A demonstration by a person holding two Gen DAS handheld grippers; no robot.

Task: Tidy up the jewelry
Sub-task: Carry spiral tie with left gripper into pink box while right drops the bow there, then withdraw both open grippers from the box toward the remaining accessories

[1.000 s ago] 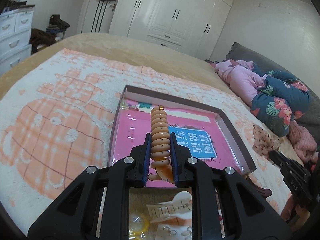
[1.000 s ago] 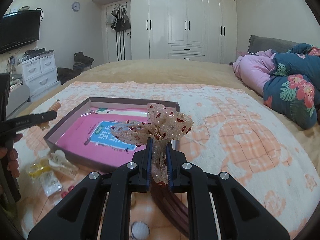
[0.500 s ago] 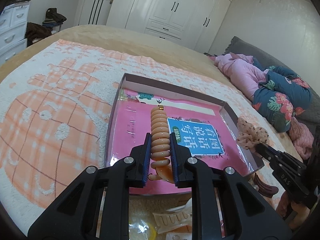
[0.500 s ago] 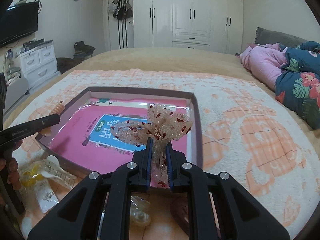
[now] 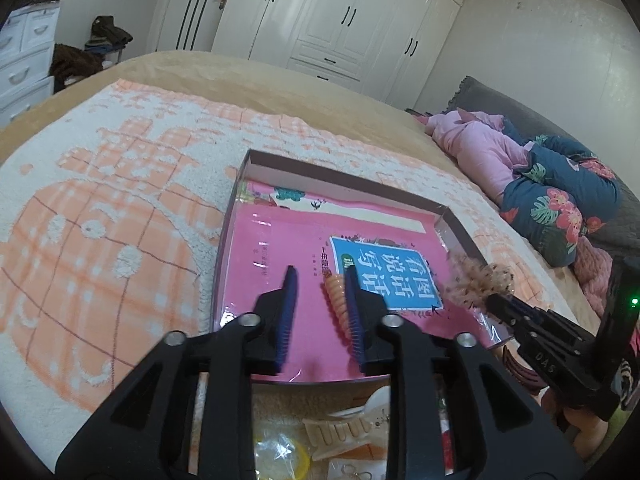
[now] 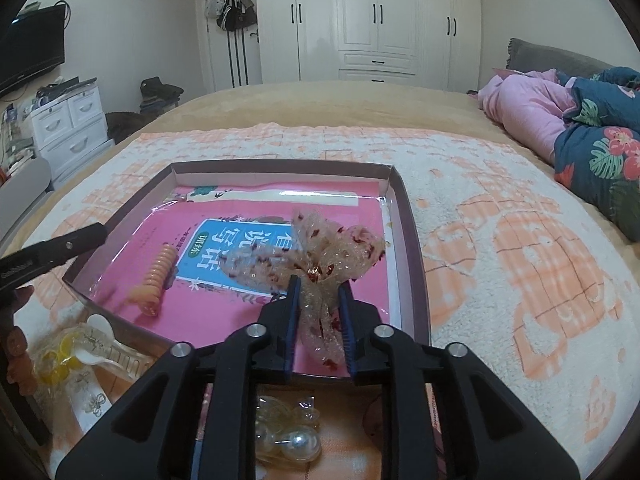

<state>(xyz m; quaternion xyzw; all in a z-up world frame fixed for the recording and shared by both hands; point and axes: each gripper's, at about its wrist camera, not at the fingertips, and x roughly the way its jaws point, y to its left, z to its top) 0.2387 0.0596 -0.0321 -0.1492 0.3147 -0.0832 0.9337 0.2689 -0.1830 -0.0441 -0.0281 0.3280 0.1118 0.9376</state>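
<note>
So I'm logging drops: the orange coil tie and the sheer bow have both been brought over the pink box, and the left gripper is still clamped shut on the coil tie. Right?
Not quite. The left gripper is open: its jaws have just been opening and the coil tie lies loose in the box, as the right wrist view shows. The bow is over the box too.

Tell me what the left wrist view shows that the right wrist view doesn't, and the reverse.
Left wrist only: the left gripper from behind, jaws apart, the orange spiral hair tie against one pad. Right wrist only: the right gripper around the sheer bow's tail, and pearl pieces below. Both: the box, pink book, blanket.
</note>
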